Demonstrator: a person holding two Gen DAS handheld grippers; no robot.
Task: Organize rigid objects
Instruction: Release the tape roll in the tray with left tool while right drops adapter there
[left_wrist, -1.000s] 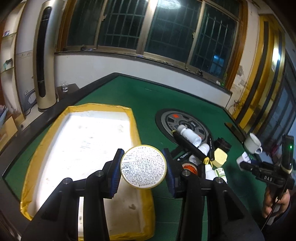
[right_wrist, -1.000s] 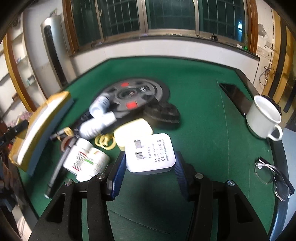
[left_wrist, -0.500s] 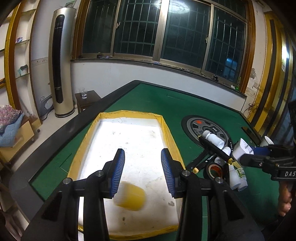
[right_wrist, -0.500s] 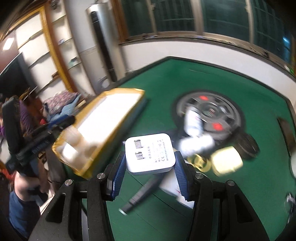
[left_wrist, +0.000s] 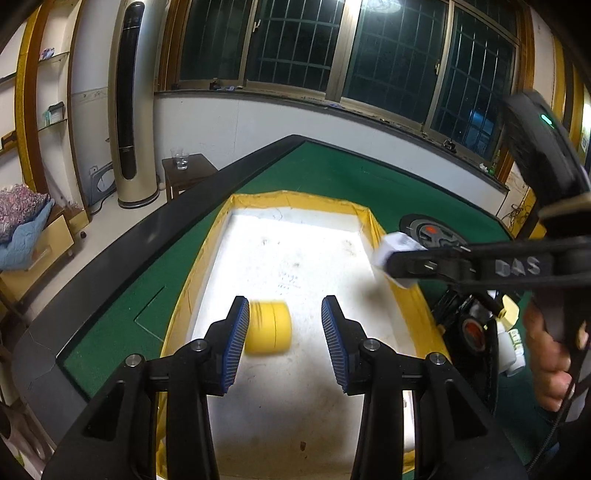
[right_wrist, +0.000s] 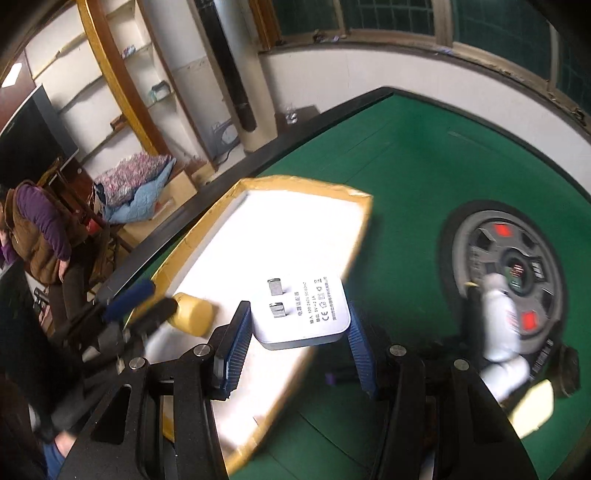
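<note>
We find the left tool (left_wrist: 284, 328) with its pads parted and nothing pressed between them. The yellow tub (left_wrist: 268, 326) lies on its side on the white floor of the tray (left_wrist: 295, 199), below and just beyond the tool's tips; in the left view it shows just beside the left pad, clear of the right pad. It is blurred, so we cannot tell whether it touches the pad. From the right view the same tub (right_wrist: 194, 314) lies near the tray's near-left part, just beside the left tool's tips (right_wrist: 146, 301).

We find the right tool (right_wrist: 299, 328) clamped on the white charger (right_wrist: 304, 314), both blue pads pressing its sides, the plug prongs and printed face turned toward the camera. The charger is held above the tray's (right_wrist: 364, 218) right rim, clear of the floor. In the left view the right tool (left_wrist: 402, 264) reaches in from the right with the charger (left_wrist: 393, 254) at its tip, over the yellow rim, and a hand (left_wrist: 554, 354) grips its handle.

To the right of the right tool, on the green tabletop (right_wrist: 424, 166), lies a weight plate (right_wrist: 509, 266) with a white bottle (right_wrist: 500, 325) resting on it, blurred. More items lie near the plate's near edge; we cannot tell them apart.
</note>
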